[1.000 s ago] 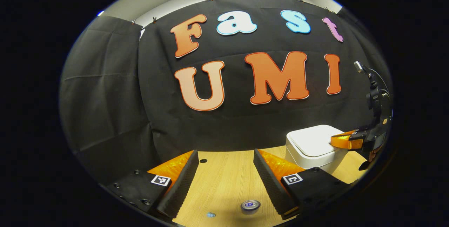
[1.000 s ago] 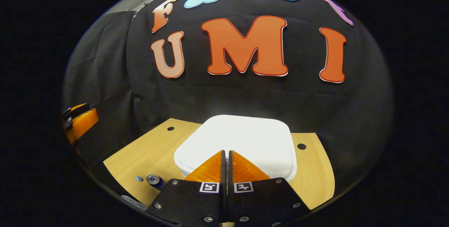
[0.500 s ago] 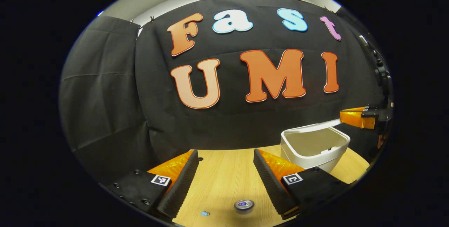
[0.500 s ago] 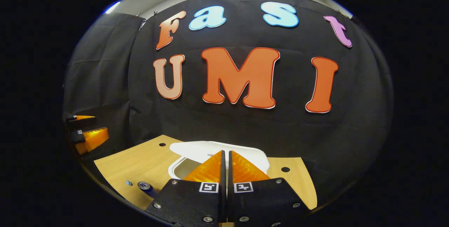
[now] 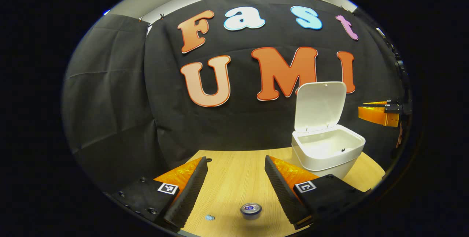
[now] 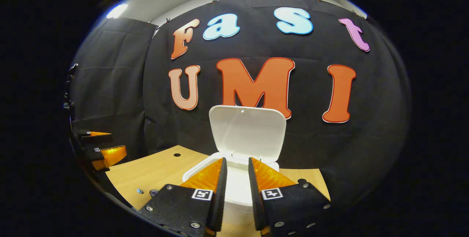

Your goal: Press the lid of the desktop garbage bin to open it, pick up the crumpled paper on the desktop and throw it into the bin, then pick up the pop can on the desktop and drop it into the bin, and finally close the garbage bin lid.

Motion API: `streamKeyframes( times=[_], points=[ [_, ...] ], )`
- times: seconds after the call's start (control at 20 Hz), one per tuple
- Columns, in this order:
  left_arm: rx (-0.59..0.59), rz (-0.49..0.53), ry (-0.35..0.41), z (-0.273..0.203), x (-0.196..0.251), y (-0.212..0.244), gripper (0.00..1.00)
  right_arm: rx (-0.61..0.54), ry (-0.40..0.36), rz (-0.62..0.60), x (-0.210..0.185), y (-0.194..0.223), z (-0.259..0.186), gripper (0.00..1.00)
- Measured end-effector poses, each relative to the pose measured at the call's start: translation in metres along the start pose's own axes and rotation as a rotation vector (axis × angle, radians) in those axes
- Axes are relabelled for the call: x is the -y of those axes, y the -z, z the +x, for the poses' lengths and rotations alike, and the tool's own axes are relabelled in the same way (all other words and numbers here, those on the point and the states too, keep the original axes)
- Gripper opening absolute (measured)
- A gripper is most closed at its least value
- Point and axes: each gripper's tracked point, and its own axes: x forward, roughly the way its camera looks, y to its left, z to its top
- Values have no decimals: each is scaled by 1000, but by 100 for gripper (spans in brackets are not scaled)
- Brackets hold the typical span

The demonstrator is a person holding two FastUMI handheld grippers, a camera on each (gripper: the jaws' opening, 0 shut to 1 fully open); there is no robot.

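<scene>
White bin (image 5: 327,151) sits on our wood table (image 5: 234,182) with its lid (image 5: 320,106) up. Our left claw (image 5: 234,163) is spread wide above the can (image 5: 251,210) and paper (image 5: 209,217). Our right claw (image 6: 237,165), spread a little, holds nothing; we can read no label on the can.

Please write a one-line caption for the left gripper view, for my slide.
Open left tongs above the pop can and small paper ball; the bin stands with its lid up.
</scene>
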Motion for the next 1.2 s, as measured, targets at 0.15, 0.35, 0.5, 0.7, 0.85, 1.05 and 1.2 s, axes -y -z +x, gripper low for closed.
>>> streamKeyframes(
  times=[0.15,0.35,0.5,0.7,0.85,1.05,1.2],
  points=[
    [-53,-34,1,4,-17,15,99,-13,-48,30,-27,4,1,60],
    [-141,-59,33,10,-41,40,100,-52,-116,51,-71,15,3,83],
    [-194,-68,70,12,-61,61,100,-64,-159,28,-114,19,10,88],
    [-265,-20,114,19,-88,97,100,-111,-178,-7,-161,38,20,92],
    [-316,30,177,27,-100,134,100,-173,-185,-5,-192,67,23,92],
    [-416,71,270,24,-109,188,100,-252,-173,-2,-221,104,32,95],
    [-485,105,347,22,-112,223,100,-331,-161,-34,-229,148,29,95]
  ],
)
